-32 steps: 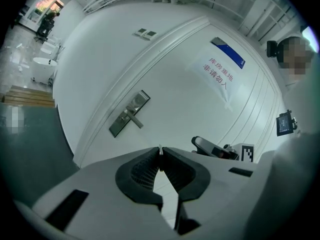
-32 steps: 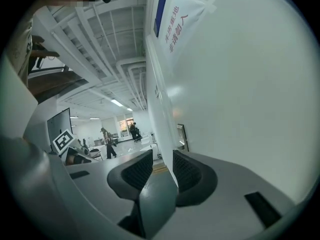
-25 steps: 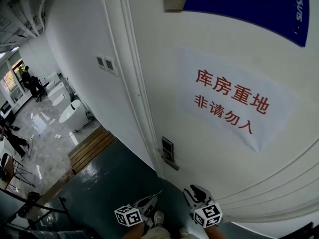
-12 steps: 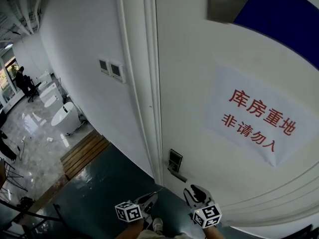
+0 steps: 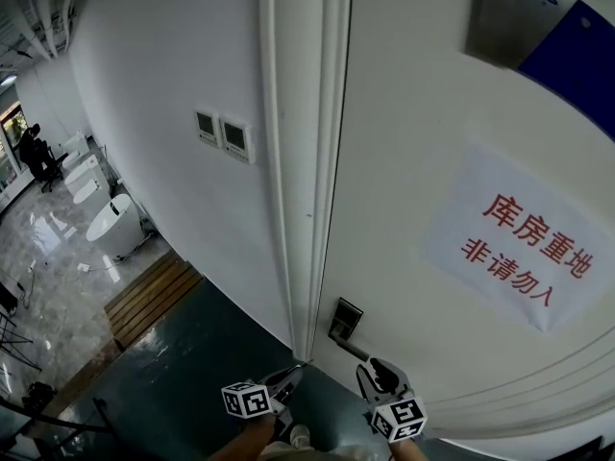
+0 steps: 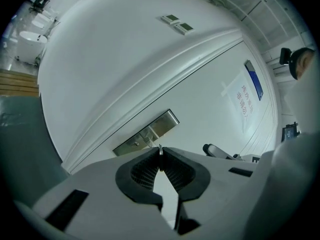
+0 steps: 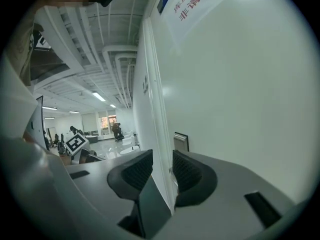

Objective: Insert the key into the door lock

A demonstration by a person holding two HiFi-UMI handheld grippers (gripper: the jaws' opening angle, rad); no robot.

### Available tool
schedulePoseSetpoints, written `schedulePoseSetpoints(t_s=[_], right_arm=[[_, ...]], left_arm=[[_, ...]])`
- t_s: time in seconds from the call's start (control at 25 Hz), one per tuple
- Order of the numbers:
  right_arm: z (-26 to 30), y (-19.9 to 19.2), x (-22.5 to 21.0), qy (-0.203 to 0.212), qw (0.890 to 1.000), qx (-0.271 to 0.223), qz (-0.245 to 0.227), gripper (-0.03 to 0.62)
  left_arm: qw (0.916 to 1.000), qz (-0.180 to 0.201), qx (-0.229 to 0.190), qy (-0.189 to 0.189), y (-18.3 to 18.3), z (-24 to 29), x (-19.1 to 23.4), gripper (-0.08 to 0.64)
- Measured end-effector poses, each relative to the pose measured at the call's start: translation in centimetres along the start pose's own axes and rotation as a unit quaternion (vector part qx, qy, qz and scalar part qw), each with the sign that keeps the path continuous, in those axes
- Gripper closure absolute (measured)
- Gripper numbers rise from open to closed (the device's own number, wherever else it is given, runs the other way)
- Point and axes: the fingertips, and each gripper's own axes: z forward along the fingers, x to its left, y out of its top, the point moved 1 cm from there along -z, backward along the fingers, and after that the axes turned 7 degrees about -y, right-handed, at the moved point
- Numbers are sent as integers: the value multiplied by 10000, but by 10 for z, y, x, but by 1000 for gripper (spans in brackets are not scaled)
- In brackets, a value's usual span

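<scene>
Your left tool (image 6: 160,155) is clamped tight on the small silver key (image 6: 160,149), whose tip pokes out near the brushed-metal lock plate (image 6: 147,132), not in it. Left of that plate run the white door (image 5: 432,113) edge and the moulded white frame (image 5: 298,161). Your right tool (image 7: 159,171), jaws slightly apart and empty, hovers near the plate. Both tools point almost level at the door.

Red-lettered paper sign (image 5: 524,248), 2 wall switches (image 5: 234,137)
</scene>
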Motion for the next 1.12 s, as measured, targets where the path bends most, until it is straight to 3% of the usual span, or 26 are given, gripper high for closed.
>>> schedulePoseSetpoints(t_s=[0.48, 0.96, 1.12], right_arm=[[5, 0, -7, -182, 9995, 192, -197, 469], [10, 6, -15, 362, 9982, 186, -449, 469], [8, 10, -18, 499, 9970, 183, -560, 469]], left_arm=[[9970, -760, -141, -103, 2, 32, 43, 529], [9880, -1422, -605, 42, -18, 68, 63, 529], [9814, -1680, -920, 84, -21, 78, 73, 529]])
